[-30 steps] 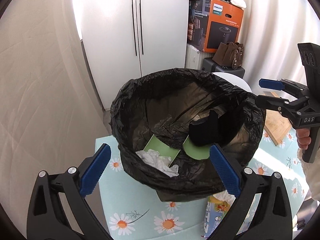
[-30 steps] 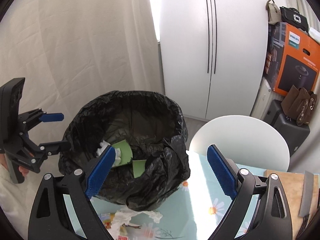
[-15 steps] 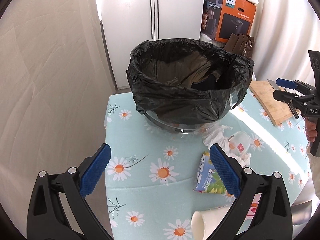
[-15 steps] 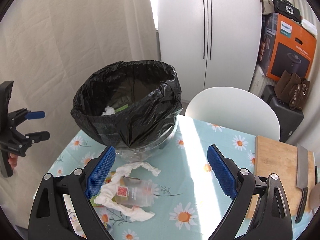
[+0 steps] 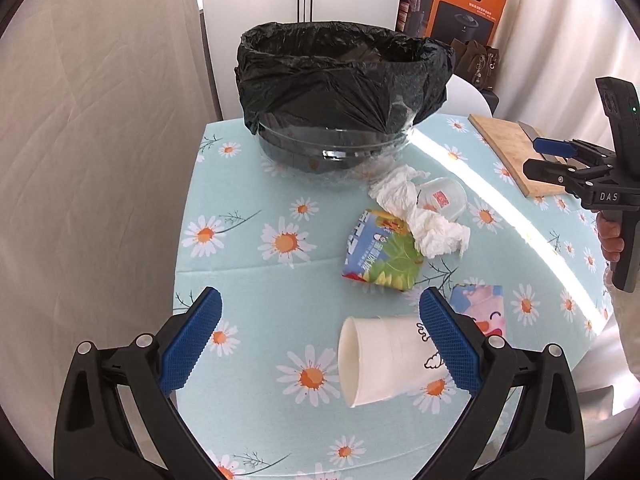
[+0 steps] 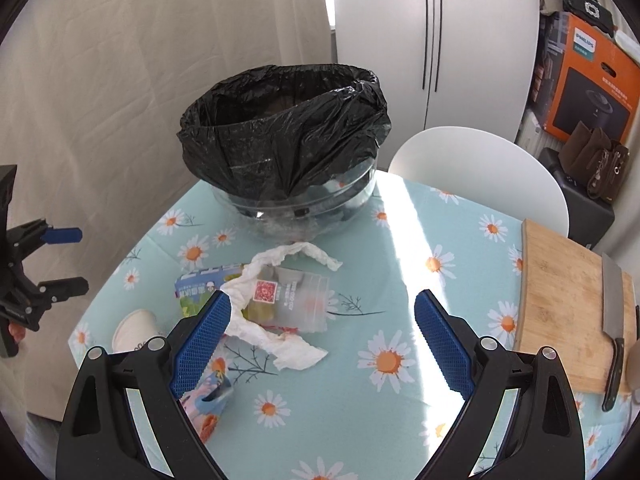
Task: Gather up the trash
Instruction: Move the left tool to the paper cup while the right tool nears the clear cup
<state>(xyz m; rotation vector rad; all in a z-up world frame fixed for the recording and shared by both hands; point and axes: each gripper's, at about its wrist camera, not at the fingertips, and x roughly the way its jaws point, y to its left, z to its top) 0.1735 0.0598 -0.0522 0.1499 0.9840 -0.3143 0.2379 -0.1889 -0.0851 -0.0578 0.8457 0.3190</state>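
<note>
Both claws pulled back from bin point(image 5: 344, 80), PHILIPS box point(image 5: 460, 4), DAS on right claw point(image 5: 552, 160)

Black bin liner point(image 5: 344, 76), pale blue daisy-print tablecloth point(image 5: 248, 264), white paper cup point(image 5: 380, 360), white tissue point(image 6: 276, 340), orange box point(image 6: 580, 88)

A home: a flower-cloth tabletop point(image 6: 400, 240), white chair point(image 6: 480, 168), cupboard point(image 6: 420, 40), curtains point(image 6: 160, 60), and cutting board point(image 6: 560, 288) with knife point(image 6: 614, 300).

I count one bin point(image 5: 344, 92), one paper cup point(image 5: 380, 360), one carton point(image 5: 380, 252), one tissue point(image 5: 424, 216), one plastic cup point(image 5: 444, 200), one wrapper point(image 5: 480, 308), one board point(image 6: 568, 304), one knife point(image 6: 614, 316).
</note>
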